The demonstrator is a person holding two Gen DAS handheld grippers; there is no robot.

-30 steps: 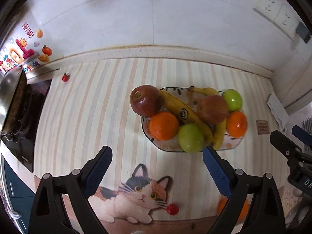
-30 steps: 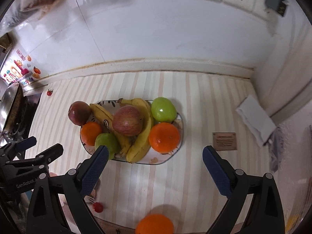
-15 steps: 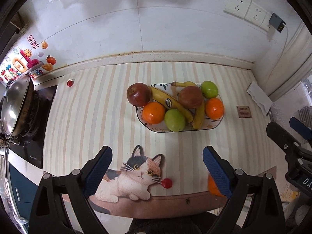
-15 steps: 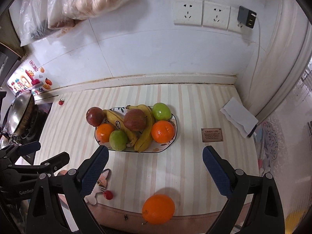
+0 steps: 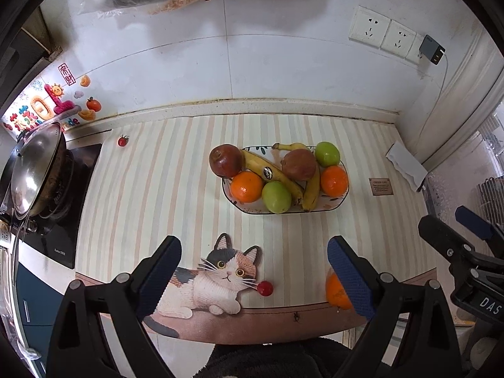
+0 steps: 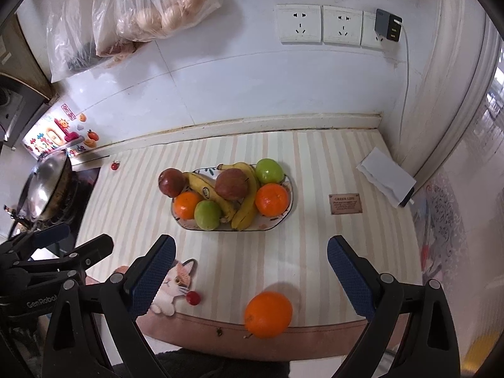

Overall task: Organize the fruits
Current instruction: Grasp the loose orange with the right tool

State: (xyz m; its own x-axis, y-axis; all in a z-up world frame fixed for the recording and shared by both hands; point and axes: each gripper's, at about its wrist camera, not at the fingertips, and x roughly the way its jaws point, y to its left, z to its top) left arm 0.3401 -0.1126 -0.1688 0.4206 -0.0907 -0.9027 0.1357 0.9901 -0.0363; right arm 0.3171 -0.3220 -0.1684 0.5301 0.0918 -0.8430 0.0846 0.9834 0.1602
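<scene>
I hold both grippers, left (image 5: 253, 278) and right (image 6: 250, 278), wide open and empty because one orange (image 6: 268, 314) sits alone at the counter's (image 6: 315, 163) front edge, away from the plate (image 6: 288, 209).

Counter mat (image 6: 315, 163) looks like matt striped vinyl or cloth, can't tell which, with a flat printed cat (image 5: 220, 278) on it. Plate (image 6: 288, 208) is glossy glazed ceramic. The loose orange (image 6: 268, 314) at the bottom of the frame has that dimpled, slightly shiny peel; the apples and bananas are smooth. Wok lid (image 5: 34, 170) at the left is polished metal, very reflective. Wall tiles (image 6: 252, 88) are glossy white. Upper left, thin clear crinkly plastic bags (image 6: 151, 9). Gripper pads (image 6: 151, 272) are blue textured rubber on matt black plastic.
</scene>
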